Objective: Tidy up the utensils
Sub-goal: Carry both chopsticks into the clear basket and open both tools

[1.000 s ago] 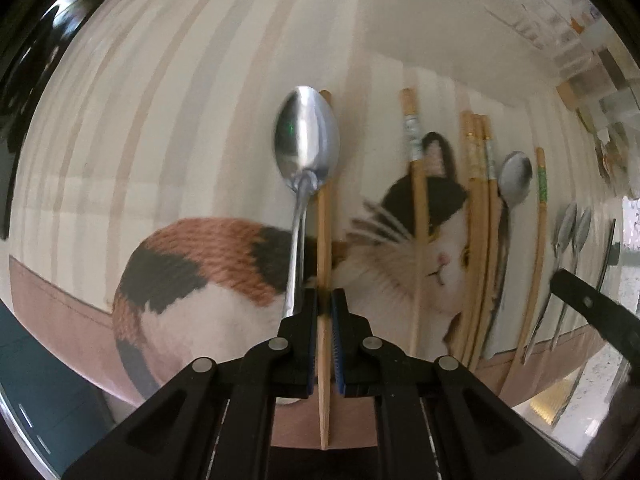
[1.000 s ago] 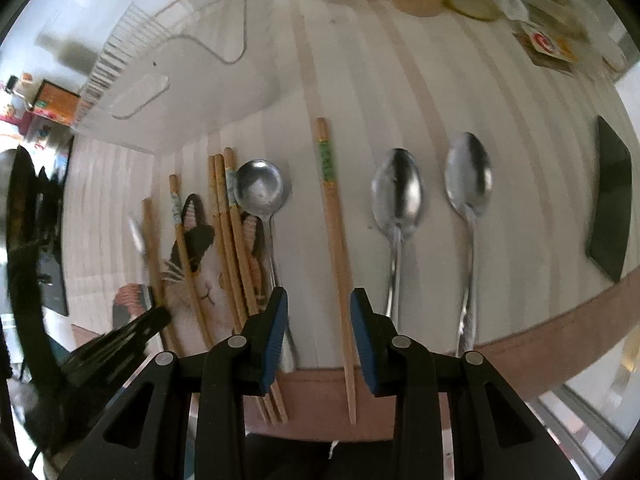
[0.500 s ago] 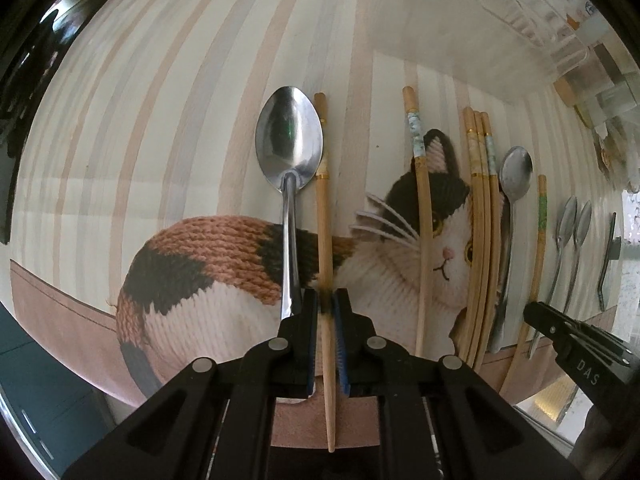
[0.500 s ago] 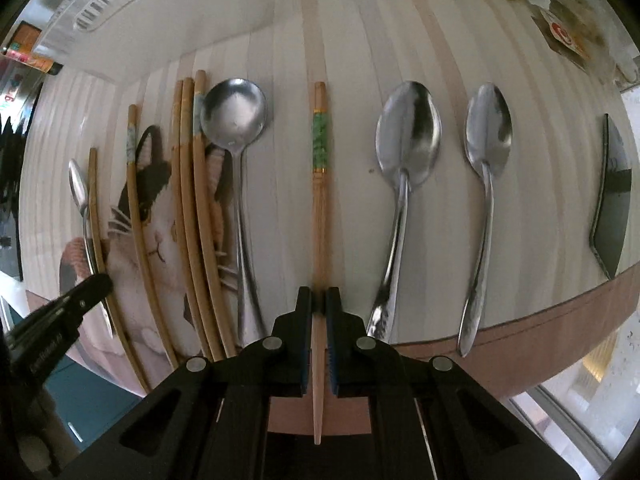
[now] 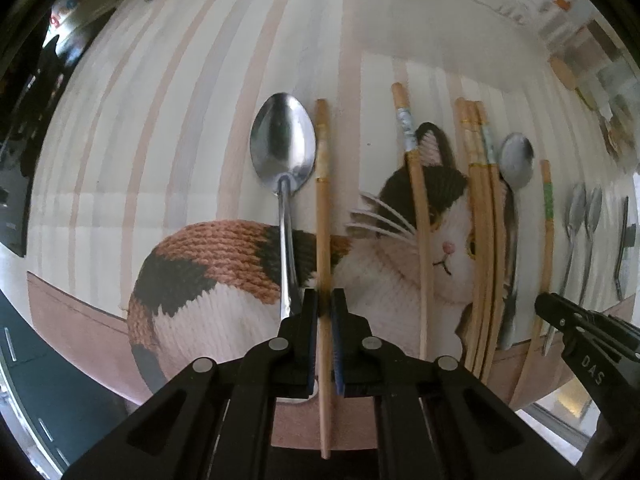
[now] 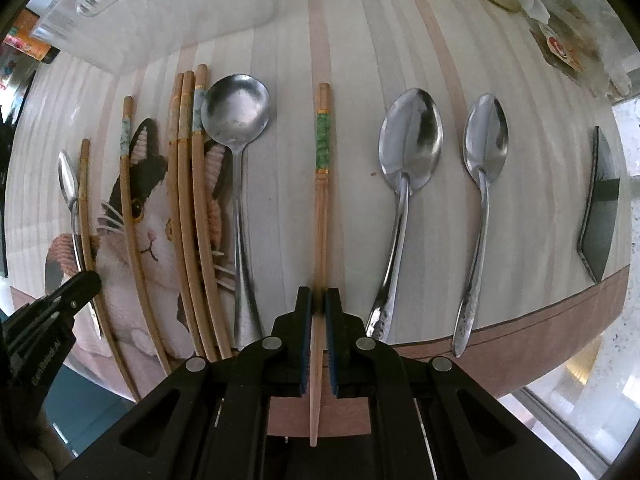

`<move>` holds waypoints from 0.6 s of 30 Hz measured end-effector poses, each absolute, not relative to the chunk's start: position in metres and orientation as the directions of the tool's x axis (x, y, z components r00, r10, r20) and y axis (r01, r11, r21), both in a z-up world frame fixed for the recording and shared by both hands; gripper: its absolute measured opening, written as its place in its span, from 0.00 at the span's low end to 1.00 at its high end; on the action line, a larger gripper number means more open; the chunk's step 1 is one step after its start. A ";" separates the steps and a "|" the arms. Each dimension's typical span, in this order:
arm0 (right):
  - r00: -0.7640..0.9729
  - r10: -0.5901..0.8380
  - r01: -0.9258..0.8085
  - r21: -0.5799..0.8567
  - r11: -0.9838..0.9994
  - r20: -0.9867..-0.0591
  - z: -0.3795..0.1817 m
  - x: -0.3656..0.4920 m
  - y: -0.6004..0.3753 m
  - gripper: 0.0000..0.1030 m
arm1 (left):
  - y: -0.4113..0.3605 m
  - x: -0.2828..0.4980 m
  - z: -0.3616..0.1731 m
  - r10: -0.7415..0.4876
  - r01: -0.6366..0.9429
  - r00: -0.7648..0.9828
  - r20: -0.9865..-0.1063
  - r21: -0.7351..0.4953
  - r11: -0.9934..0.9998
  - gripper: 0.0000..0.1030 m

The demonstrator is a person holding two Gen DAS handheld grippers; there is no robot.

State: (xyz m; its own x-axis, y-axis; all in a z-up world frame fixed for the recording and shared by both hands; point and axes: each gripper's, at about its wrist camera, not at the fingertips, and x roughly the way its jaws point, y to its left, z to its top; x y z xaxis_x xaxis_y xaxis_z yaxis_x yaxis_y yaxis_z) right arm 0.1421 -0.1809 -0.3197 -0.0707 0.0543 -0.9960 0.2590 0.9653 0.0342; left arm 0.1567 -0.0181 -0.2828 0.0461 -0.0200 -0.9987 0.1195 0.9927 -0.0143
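Both grippers pinch one chopstick each, jaws closed tight: the left gripper [image 5: 325, 312] beside the cat picture [image 5: 224, 264], the right gripper [image 6: 319, 308] farther off, maybe to pair them.

Your right gripper [image 6: 318, 304] has closed on a chopstick

A second ago its jaws stood apart around the green-banded chopstick [image 6: 321, 184]; now they pinch it. In your left gripper [image 5: 325, 304], the plain chopstick [image 5: 322, 200] and the spoon [image 5: 283, 148] beside it have straightened and sit lower in view.
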 end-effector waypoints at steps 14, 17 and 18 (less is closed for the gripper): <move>0.161 0.180 0.246 0.216 0.945 -0.970 -0.211 0.120 -0.204 0.06 | -0.045 0.137 -0.158 -0.063 0.129 0.280 -0.958 -0.027 0.991 0.04; 0.222 0.212 0.234 0.263 0.936 -0.952 -0.180 0.146 -0.221 0.06 | -0.047 0.157 -0.120 -0.118 0.150 0.324 -0.939 -0.072 0.986 0.04; 0.246 0.225 0.227 0.282 0.932 -0.943 -0.166 0.158 -0.224 0.06 | -0.050 0.170 -0.108 -0.137 0.160 0.335 -0.932 -0.087 0.983 0.04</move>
